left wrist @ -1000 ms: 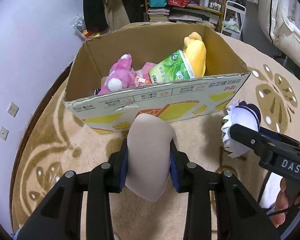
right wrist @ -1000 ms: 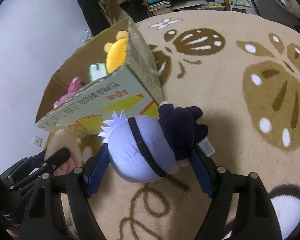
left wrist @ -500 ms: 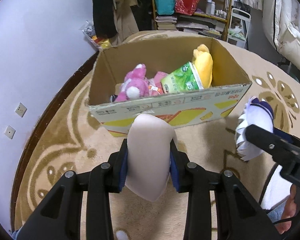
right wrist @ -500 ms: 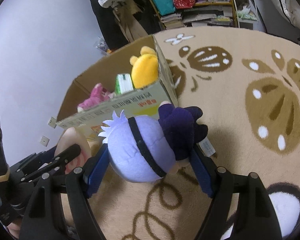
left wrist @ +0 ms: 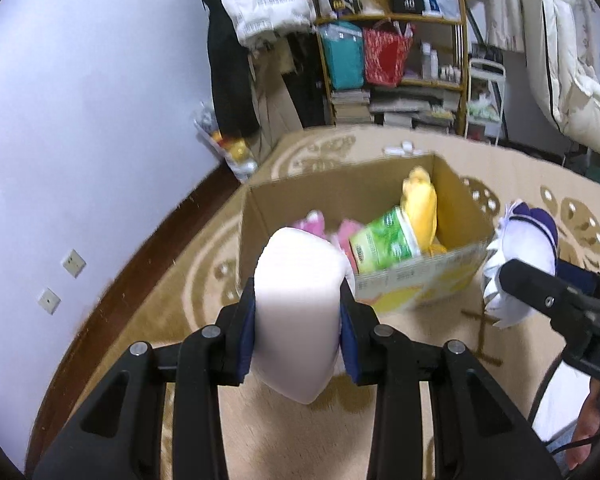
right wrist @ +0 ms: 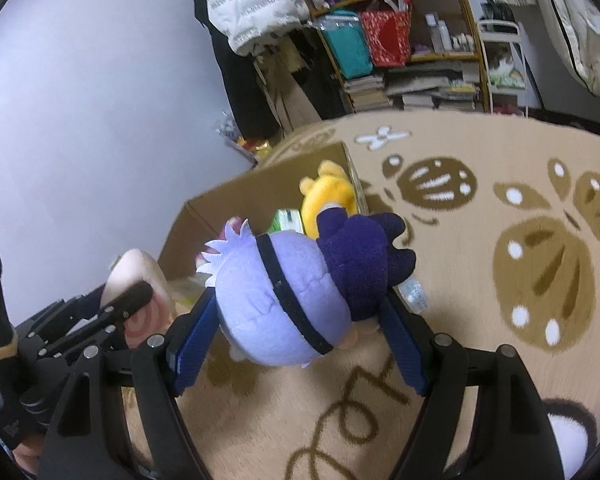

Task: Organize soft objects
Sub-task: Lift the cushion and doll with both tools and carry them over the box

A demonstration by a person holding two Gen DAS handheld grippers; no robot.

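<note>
A pale pink cushion-like soft piece (left wrist: 298, 312) sits squeezed between the blue pads of the left tool (left wrist: 298, 334), which is closed on its sides and holds it in the air in front of the cardboard box (left wrist: 412, 280). Just to its right, the right tool (right wrist: 296, 320) is clamped on a plush doll (right wrist: 284, 300) with a lavender head, a black band across it and a dark purple body; the doll lies sideways between the blue pads, raised above the rug.

The open box stands on the beige rug (right wrist: 500, 264) with brown flower patterns. Inside it lie a yellow plush (left wrist: 420, 204) leaning at the right wall, a green packet (left wrist: 382, 244) beside it and a pink plush (left wrist: 314, 222), partly hidden by the held piece. Behind the box, a cluttered shelf (left wrist: 392, 80) stands against the far side of the room.
</note>
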